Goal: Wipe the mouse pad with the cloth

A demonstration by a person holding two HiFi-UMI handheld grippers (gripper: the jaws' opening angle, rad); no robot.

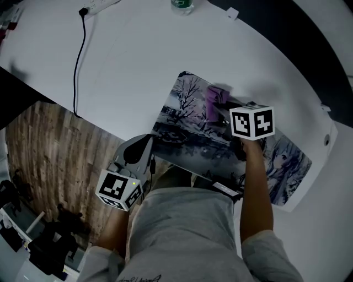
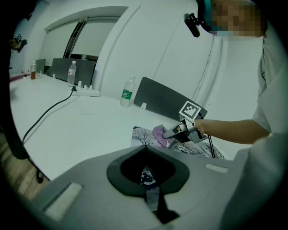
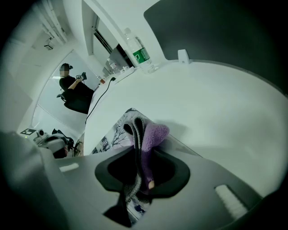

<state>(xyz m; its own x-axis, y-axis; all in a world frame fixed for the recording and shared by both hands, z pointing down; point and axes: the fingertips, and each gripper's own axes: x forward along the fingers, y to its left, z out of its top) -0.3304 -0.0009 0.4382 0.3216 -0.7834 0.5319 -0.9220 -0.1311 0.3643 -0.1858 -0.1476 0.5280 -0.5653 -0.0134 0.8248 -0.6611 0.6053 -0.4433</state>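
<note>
A: Mouse pad (image 1: 185,102)?
B: Flat on the white table (image 1: 138,49), long side along the front edge, printed with bare trees and a drawn figure.
A: And the cloth (image 1: 216,98)?
B: Purple, bunched, lying on the pad close to its far edge, toward the left end. Pinched between the jaws of the right gripper (image 1: 219,113), with a soft fold poking out past the tips and touching the print.
A: Same from that gripper's own camera?
B: Same. Jaws pressed in on the cloth, purple fleece on one side, a darker striped fold on the other, pad right beneath.
A: Left gripper (image 1: 144,146)?
B: Down at the pad's near left corner, right at the table's front edge. Closed on the pad's rim there, a sliver of print caught between the jaws in its own view.
A: Close to the other gripper?
B: No, well apart — one at the near left corner, the other over by the far edge, a bare forearm (image 1: 256,182) reaching in behind it.
A: Around the pad?
B: Black cable (image 1: 80,60) trailing across the table toward its left edge from a power strip (image 1: 99,6) at the far edge. Green-labelled bottle (image 1: 182,5) at the far edge too — well clear of the pad. Wooden floor (image 1: 49,143) beyond the table's left edge.
</note>
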